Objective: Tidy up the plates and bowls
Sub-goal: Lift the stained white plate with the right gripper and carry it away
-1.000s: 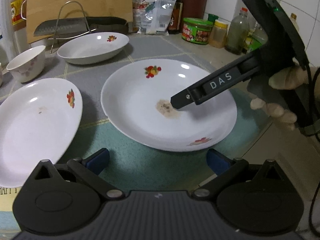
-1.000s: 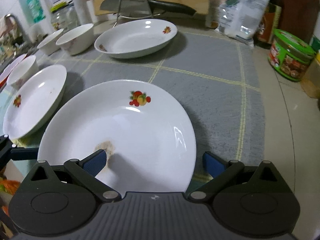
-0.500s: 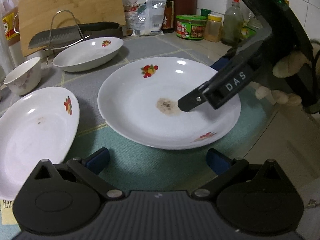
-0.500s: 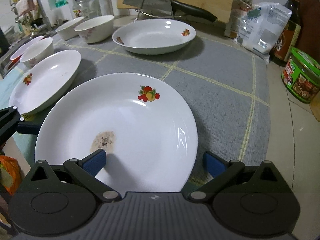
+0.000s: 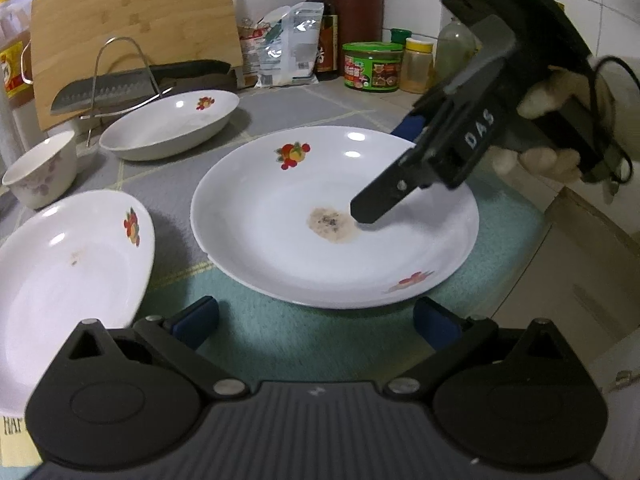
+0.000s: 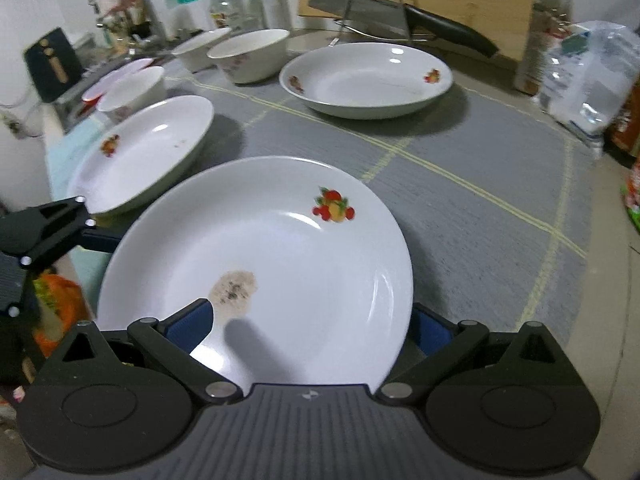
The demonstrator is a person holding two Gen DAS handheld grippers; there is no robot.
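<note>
A white plate with fruit prints and a brown stain [image 5: 320, 208] [image 6: 280, 264] hangs tilted above the mat. My right gripper [image 6: 310, 322] is shut on its near rim; one finger [image 5: 384, 196] lies inside the plate, the other under the rim. My left gripper [image 5: 316, 322] is open and empty, just in front of this plate. A second plate [image 5: 60, 276] [image 6: 148, 148] lies to the left. A third, deeper plate [image 5: 172, 124] [image 6: 368, 80] sits at the back. Several bowls [image 6: 248, 54] stand at the far left.
A cutting board [image 5: 132, 32] and a knife on a wire rack [image 5: 120, 88] stand at the back. Jars, bottles and a bag [image 5: 372, 66] line the back right. The counter edge [image 5: 580, 248] runs along the right. A sink tap [image 6: 132, 4] is far left.
The right gripper has lifted and tilted the stained plate, its handle rising. The left gripper has drawn back slightly and stayed open.
</note>
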